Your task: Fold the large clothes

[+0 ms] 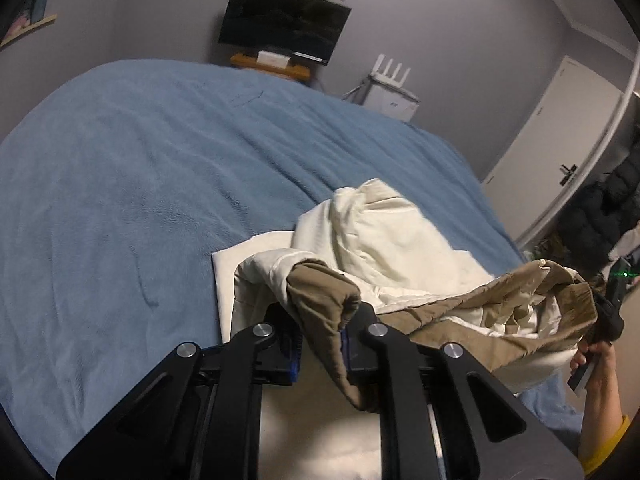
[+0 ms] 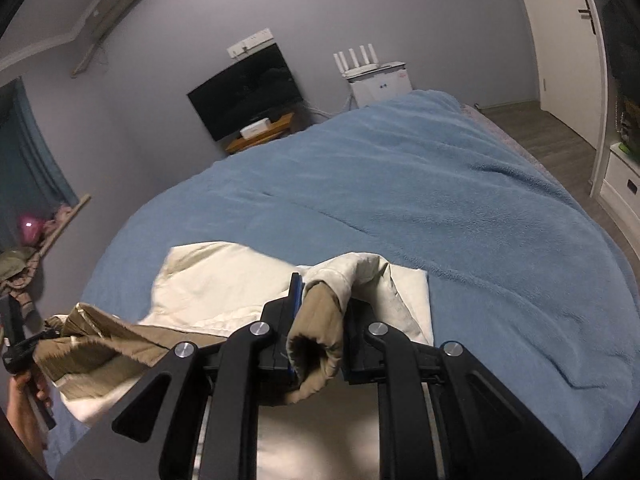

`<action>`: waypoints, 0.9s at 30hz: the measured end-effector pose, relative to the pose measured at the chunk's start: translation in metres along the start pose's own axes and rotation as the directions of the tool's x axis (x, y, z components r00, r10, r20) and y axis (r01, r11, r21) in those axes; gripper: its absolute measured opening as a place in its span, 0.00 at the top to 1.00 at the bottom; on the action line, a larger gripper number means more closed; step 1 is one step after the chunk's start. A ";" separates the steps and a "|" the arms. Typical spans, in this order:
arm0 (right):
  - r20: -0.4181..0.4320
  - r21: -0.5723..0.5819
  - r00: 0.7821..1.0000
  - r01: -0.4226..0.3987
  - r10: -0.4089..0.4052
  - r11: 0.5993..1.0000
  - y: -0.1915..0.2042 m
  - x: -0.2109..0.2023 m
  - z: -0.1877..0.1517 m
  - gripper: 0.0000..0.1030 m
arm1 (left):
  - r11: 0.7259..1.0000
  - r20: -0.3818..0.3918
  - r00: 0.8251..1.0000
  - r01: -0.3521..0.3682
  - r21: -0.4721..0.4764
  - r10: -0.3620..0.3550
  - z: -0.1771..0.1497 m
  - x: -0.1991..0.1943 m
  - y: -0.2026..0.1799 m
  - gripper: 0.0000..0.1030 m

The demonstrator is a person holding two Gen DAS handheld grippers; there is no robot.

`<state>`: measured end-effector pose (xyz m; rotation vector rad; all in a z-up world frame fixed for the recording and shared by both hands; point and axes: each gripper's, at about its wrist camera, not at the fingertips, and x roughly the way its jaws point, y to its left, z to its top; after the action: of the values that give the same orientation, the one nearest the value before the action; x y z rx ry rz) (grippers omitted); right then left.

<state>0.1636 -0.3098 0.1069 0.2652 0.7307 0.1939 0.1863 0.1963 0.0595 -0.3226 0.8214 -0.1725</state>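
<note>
A large jacket, tan outside with a cream lining (image 1: 384, 248), lies bunched on the near part of a blue bed (image 1: 140, 184). My left gripper (image 1: 322, 320) is shut on a tan cuffed edge of the jacket. My right gripper (image 2: 320, 312) is shut on another tan edge of the jacket (image 2: 320, 332), with cream lining (image 2: 216, 284) spread behind it. A tan band of the jacket stretches between the two grippers. The right gripper shows at the right edge of the left wrist view (image 1: 604, 316), and the left gripper at the left edge of the right wrist view (image 2: 20, 352).
The blue blanket (image 2: 440, 208) covers the whole bed. A black TV (image 1: 284, 22) on a wooden stand and a white router on a white box (image 1: 390, 88) stand against the far wall. A white door (image 1: 556, 128) and dark hanging clothes (image 1: 600, 208) are at the right.
</note>
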 end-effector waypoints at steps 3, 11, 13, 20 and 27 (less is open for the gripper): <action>-0.005 -0.010 1.000 0.030 -0.030 0.999 -0.004 0.023 -0.005 0.87 | 1.000 -0.018 1.000 -0.019 -0.017 0.019 0.004 0.027 0.008 0.85; -0.031 0.028 0.999 0.024 -0.023 0.999 -0.021 0.070 -0.019 0.87 | 0.995 -0.078 0.995 -0.065 -0.082 0.058 -0.005 0.082 0.030 0.77; -0.032 0.033 0.999 0.027 -0.026 0.999 -0.024 0.073 -0.026 0.87 | 0.992 -0.088 0.995 -0.062 -0.114 0.052 -0.010 0.088 0.035 0.76; -0.052 0.133 0.997 -0.047 0.054 0.990 -0.033 0.070 -0.024 0.49 | 0.985 -0.028 1.000 -0.009 -0.172 0.005 -0.012 0.066 0.025 0.09; 0.009 0.068 0.997 -0.072 0.072 0.995 -0.015 0.022 -0.020 0.27 | 0.999 -0.040 0.999 -0.016 -0.050 0.014 -0.032 0.038 -0.021 0.08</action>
<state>0.1671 -0.3144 0.0744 0.3575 0.7225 0.2364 0.1878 0.1596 0.0203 -0.3611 0.8684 -0.1452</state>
